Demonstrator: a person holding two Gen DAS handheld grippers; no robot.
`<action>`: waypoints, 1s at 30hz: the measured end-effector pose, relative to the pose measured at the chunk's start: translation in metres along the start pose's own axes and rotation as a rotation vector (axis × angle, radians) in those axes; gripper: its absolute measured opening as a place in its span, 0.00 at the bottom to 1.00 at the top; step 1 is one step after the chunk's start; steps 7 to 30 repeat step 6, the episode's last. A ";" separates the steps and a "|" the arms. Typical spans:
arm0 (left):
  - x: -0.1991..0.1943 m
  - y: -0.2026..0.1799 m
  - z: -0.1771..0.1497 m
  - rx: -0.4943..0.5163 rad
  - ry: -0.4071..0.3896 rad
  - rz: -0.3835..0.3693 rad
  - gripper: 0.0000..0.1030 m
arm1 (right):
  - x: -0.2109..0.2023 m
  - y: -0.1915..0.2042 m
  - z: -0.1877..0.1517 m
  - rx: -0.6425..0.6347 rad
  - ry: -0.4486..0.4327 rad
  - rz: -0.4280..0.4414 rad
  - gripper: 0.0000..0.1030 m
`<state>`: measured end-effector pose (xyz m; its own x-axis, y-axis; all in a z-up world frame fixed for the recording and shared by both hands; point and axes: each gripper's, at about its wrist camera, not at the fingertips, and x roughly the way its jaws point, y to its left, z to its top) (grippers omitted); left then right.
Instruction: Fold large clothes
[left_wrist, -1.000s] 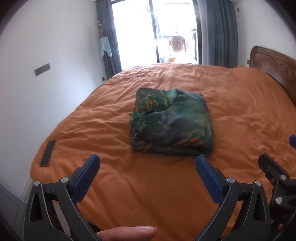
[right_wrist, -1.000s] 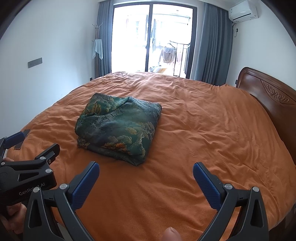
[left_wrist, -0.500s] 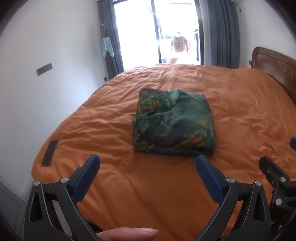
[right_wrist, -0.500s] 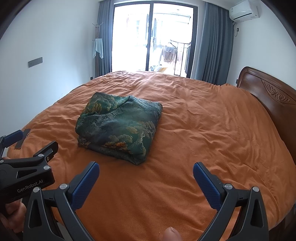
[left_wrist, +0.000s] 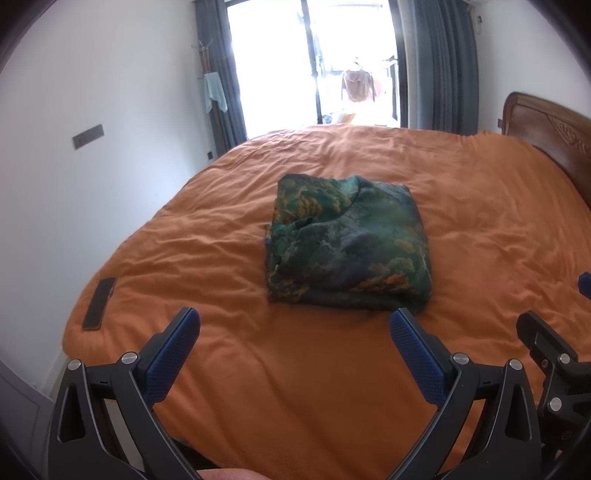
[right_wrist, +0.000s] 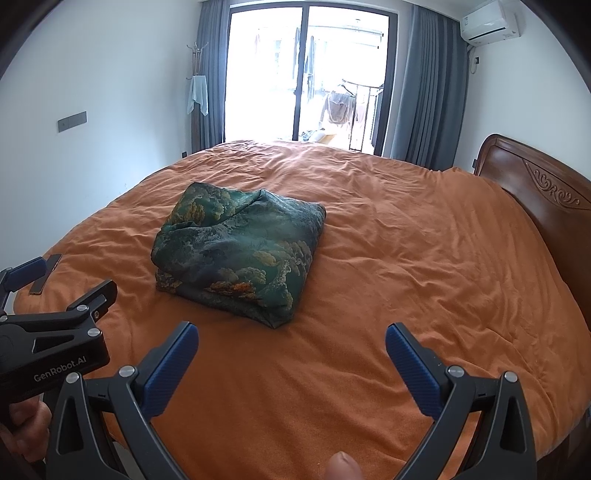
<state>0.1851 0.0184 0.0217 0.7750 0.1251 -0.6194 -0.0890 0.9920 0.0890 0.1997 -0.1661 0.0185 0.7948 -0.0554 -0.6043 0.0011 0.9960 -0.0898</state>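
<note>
A green patterned garment (left_wrist: 347, 243) lies folded into a thick square on the orange bedspread (left_wrist: 295, 387); it also shows in the right wrist view (right_wrist: 240, 254). My left gripper (left_wrist: 295, 325) is open and empty, held above the bed's near edge, short of the garment. My right gripper (right_wrist: 291, 339) is open and empty, just right of the left one, also short of the garment. The left gripper's body (right_wrist: 55, 343) shows at the left of the right wrist view. Part of the right gripper (left_wrist: 554, 354) shows at the right of the left wrist view.
A dark phone (left_wrist: 99, 302) lies flat near the bed's left edge. A wooden headboard (right_wrist: 535, 192) stands on the right. A white wall runs along the left, with a glass balcony door (right_wrist: 306, 74) and grey curtains beyond the bed.
Both grippers have drawn back and tilted slightly; the folded garment sits a little lower in both views. The garment itself has not moved on the bed.
</note>
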 end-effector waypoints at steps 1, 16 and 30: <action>0.000 0.000 0.000 0.001 -0.002 -0.002 1.00 | 0.000 0.000 0.000 0.000 0.000 0.001 1.00; 0.000 -0.002 0.001 0.021 -0.010 0.007 1.00 | 0.003 -0.003 0.000 0.001 0.005 -0.001 1.00; 0.000 -0.002 0.001 0.021 -0.010 0.007 1.00 | 0.003 -0.003 0.000 0.001 0.005 -0.001 1.00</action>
